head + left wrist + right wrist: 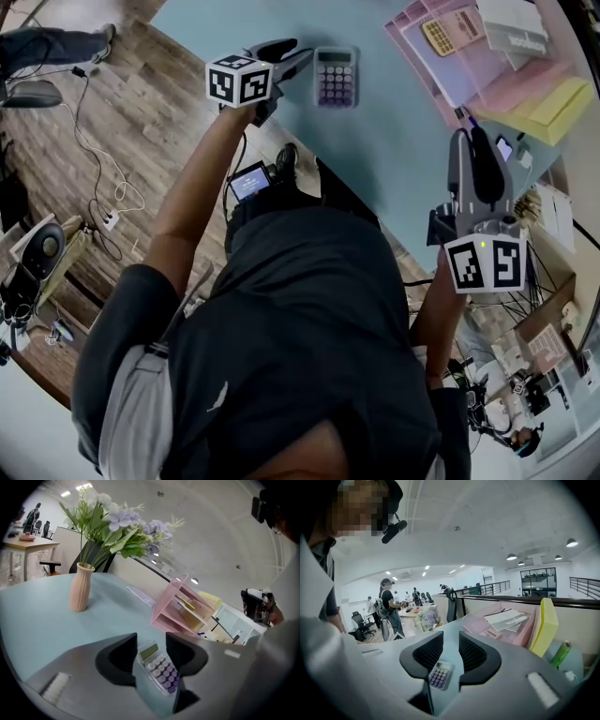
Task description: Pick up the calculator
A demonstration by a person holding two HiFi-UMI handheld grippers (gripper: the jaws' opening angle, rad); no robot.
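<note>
Pale blue worktop fills the head view's top; the grey, lilac-keyed calculator lies flat there, left tongs just beside it, right tongs well apart at right. Left gripper view: jaws apart, calculator showing in their gap. Right gripper view: jaws apart, calculator farther off.

I see wood-plank floor past the left edge of the pale blue surface; open office, ceiling spotlights, black chair.

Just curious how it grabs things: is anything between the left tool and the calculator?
Nothing visible. The calculator lies on the table just ahead of the left tool, whose jaws stand apart.
</note>
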